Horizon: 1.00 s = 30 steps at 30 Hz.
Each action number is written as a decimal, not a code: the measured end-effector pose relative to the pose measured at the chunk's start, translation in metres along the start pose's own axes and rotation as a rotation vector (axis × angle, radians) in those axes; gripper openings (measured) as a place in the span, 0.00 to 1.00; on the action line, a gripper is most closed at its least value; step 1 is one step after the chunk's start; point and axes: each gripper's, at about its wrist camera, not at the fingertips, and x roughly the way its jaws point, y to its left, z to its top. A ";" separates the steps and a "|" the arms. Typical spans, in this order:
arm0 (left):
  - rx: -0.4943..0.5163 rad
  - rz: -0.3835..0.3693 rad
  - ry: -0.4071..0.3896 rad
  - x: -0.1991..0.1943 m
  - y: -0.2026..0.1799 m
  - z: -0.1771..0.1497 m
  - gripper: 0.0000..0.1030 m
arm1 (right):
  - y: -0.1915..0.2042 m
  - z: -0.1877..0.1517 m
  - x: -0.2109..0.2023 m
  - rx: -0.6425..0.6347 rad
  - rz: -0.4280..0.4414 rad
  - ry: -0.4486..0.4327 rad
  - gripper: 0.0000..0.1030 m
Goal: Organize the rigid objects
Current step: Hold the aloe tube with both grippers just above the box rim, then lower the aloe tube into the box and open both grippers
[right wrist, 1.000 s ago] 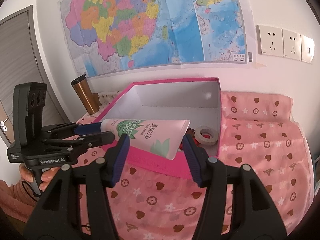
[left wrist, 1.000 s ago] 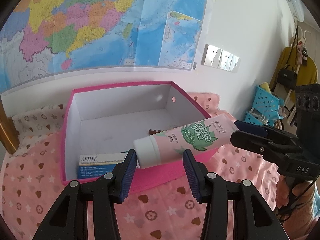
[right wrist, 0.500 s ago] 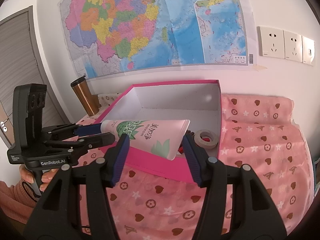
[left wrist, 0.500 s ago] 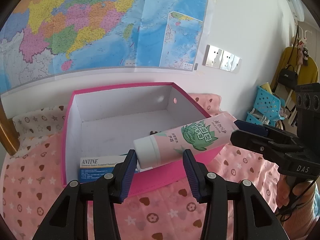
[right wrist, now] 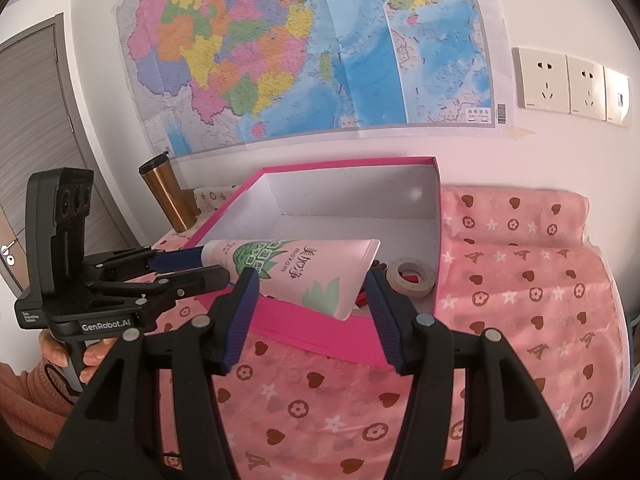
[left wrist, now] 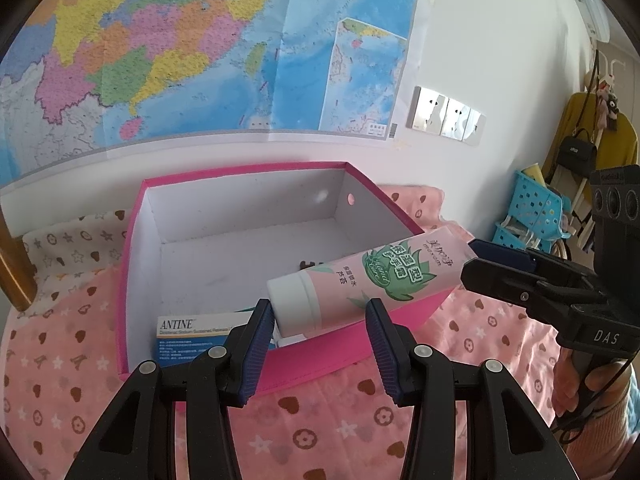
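Observation:
A pink and green hand-cream tube hangs level over the front rim of the open pink box. My left gripper is shut on its white cap end. My right gripper is shut on its flat crimped end. In the left wrist view the right gripper's fingers reach in from the right. In the right wrist view the left gripper's fingers reach in from the left. A white and blue ANTINE carton lies in the box's front corner.
A roll of tape and a small dark item lie in the box. A copper tumbler stands left of the box. The table wears a pink patterned cloth. A map and wall sockets hang behind.
Both grippers and the tube have risen slightly and drifted back from the box; the box sits a little lower and farther in both views. The grip on the tube is unchanged.

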 end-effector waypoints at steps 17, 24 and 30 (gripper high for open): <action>0.010 0.003 0.010 0.008 -0.005 0.003 0.46 | -0.010 0.003 0.001 0.011 -0.005 -0.001 0.56; 0.007 0.009 0.020 0.013 -0.004 0.004 0.46 | -0.012 0.004 0.002 0.012 -0.006 0.004 0.56; 0.005 0.019 0.036 0.023 0.000 0.005 0.46 | -0.018 0.005 0.012 0.029 -0.003 0.020 0.56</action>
